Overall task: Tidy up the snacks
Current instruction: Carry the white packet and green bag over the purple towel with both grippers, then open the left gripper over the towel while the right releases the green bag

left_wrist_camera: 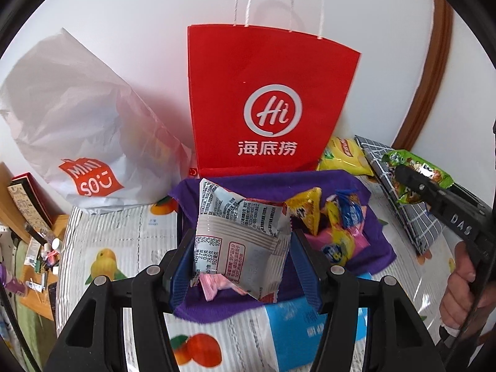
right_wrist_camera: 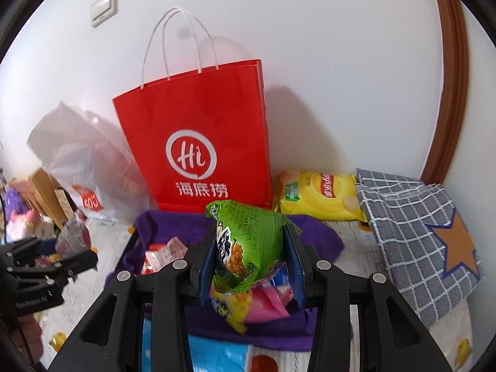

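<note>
My left gripper is shut on a white and red snack packet and holds it above the purple cloth. My right gripper is shut on a green snack packet, also above the purple cloth. The right gripper with the green packet shows at the right of the left wrist view. Several small yellow, blue and pink snacks lie on the cloth. A red paper bag stands upright behind the cloth against the wall; it also shows in the right wrist view.
A white plastic bag lies left of the red bag. A yellow chip bag lies right of it, beside a grey checked fabric bag. A cluttered wooden shelf is at the far left. A fruit-print cover lies underneath.
</note>
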`<control>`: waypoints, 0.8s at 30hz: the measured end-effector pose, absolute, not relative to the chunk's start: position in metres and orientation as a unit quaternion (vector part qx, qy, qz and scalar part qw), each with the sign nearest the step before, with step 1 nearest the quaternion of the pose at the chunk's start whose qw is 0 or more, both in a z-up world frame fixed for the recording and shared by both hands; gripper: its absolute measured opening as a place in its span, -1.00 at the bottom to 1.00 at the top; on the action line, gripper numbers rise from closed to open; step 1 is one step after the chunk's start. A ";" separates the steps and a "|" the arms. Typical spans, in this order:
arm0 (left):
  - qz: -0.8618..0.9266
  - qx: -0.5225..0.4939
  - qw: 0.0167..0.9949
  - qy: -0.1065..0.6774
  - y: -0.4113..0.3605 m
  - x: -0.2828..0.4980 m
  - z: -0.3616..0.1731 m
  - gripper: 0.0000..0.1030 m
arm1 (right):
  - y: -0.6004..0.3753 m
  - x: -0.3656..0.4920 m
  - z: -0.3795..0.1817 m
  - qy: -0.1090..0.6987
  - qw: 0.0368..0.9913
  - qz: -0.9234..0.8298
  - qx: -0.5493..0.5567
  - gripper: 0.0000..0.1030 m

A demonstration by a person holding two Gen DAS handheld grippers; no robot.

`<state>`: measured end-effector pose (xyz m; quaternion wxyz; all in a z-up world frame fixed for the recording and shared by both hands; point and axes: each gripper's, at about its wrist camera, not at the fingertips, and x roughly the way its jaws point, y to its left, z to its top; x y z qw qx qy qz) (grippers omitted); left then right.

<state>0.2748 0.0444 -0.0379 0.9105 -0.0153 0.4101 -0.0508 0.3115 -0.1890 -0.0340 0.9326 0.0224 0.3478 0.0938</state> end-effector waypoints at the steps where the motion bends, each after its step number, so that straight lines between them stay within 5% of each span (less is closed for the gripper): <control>1: -0.050 -0.016 0.909 0.413 0.045 0.280 -0.038 0.11 | -0.190 0.317 -0.034 0.348 0.932 0.094 0.028 -0.21; 24: -0.040 -0.033 0.875 0.482 0.050 0.349 -0.103 0.12 | -0.162 0.371 -0.110 0.440 0.888 0.123 -0.042 -0.21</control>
